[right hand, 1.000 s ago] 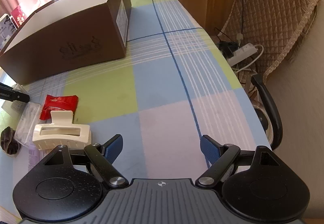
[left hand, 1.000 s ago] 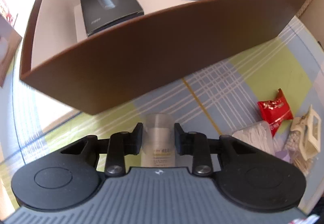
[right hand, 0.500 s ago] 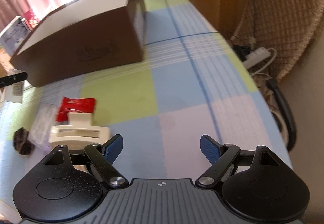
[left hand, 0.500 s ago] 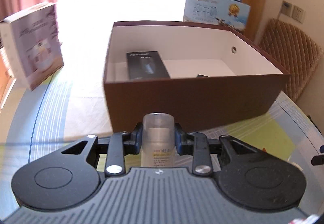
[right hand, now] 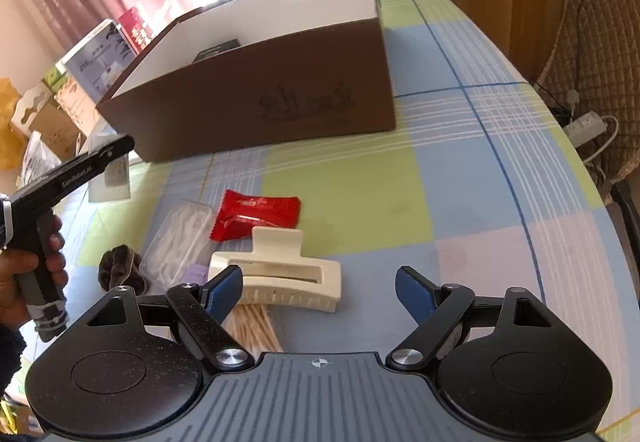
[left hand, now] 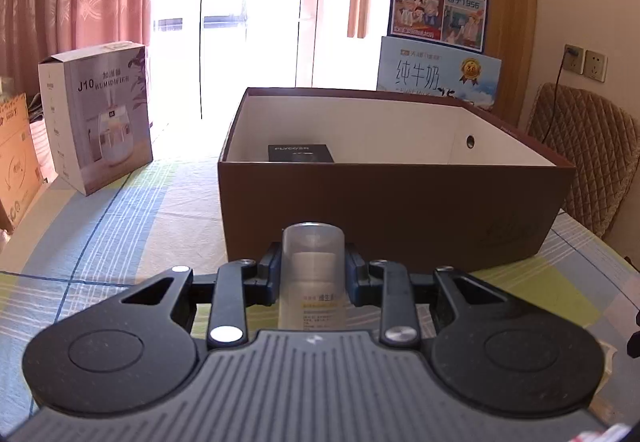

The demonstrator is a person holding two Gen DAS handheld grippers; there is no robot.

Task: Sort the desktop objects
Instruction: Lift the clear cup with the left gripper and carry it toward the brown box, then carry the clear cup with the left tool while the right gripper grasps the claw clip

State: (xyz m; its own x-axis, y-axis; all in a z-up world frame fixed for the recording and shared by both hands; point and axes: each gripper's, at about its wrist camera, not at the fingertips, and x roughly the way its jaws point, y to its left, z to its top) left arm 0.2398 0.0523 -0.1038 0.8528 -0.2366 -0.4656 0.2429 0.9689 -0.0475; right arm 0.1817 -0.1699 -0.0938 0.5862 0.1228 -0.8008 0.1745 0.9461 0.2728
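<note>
My left gripper is shut on a small translucent bottle with a frosted cap, held upright in front of the brown open box. A black packet lies inside the box. The box also shows in the right wrist view. My right gripper is open and empty, just above a cream hair claw clip. Beside the clip lie a red snack packet, a clear case of cotton swabs and a dark scrunchie. The left gripper shows at the left with the bottle.
A white humidifier box stands left of the brown box, milk cartons behind it. A padded chair and a power strip are off the table's right edge. Wooden sticks lie under the right gripper.
My left gripper has tilted up from looking down into the box to looking level at its front wall, bottle still held. My right gripper has shifted left, nearer the hair clip.
</note>
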